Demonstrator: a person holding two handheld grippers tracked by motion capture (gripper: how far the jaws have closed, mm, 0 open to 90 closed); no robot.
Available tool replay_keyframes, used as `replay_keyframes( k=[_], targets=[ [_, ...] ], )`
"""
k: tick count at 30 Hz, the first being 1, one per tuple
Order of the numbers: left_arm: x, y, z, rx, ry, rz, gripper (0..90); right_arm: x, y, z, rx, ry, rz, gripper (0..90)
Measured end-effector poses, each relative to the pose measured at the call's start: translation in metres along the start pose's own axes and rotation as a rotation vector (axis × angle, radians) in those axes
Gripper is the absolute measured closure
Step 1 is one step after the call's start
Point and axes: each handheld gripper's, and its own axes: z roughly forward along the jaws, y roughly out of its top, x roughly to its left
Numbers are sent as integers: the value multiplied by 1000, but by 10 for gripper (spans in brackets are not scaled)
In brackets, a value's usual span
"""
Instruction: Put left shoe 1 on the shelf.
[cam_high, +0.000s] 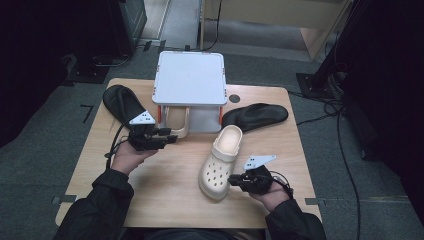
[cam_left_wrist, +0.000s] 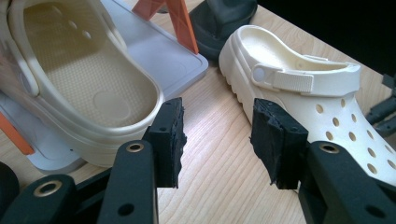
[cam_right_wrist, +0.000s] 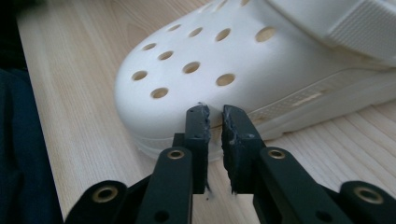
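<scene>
while the right gripper (cam_high: 239, 179) sits low at the near right of the light wooden table (cam_high: 165, 200), its two black jaws stand almost together, a thin gap between the pads, with nothing pinched; they rest just at the sole edge of the cream foam clog with round holes (cam_high: 220, 162). in the right gripper view the pads (cam_right_wrist: 198, 128) meet the toe side of that clog (cam_right_wrist: 243, 74), touching or nearly so; which, i cannot tell. the clog lies on the table right of centre, toe toward the person, heel opening pointing away.

farther in, the left gripper (cam_high: 167, 138) is held level at the left, jaws parted with bare wood between them, holding nothing. in the left gripper view its pads (cam_left_wrist: 170, 140) point toward a second cream foam clog (cam_left_wrist: 79, 79), which rests on the lower grey tray of a small shelf with orange legs (cam_left_wrist: 182, 28).

beyond, the shelf's flat grey top (cam_high: 190, 77) stands at the table's far middle. a black slipper (cam_high: 255, 116) lies to its right and another black slipper (cam_high: 120, 102) to its left.
</scene>
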Motion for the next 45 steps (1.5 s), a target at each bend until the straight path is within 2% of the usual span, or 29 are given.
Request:
replay_keyframes(
  k=[2,8,11,13,20,26,31,35,41,45],
  targets=[
    [0,0,0,1,0,0,541,2,-1,1,-13,17,-6,818],
    [-2,0,1,3,-1,4,541,4,-1,6,-26,51,26,817],
    [-1,0,1,6,-2,1,541,9,3,13,-37,65,11,802],
    [-1,0,1,4,-3,-2,541,13,6,18,-42,64,-7,802],
    [-1,0,1,8,-2,-3,541,22,17,35,-61,79,-17,809],
    [-1,0,1,17,1,-1,541,28,29,52,-83,96,-6,807],
    [0,0,1,21,0,-7,541,33,42,66,-80,107,-12,813],
    [0,-1,1,22,2,-11,541,37,50,76,-88,93,-37,826],
    [0,-3,1,25,4,-16,550,35,58,86,-115,81,-24,848],
    [0,-6,0,31,0,-22,565,35,65,92,-119,57,-41,852]
  ],
)
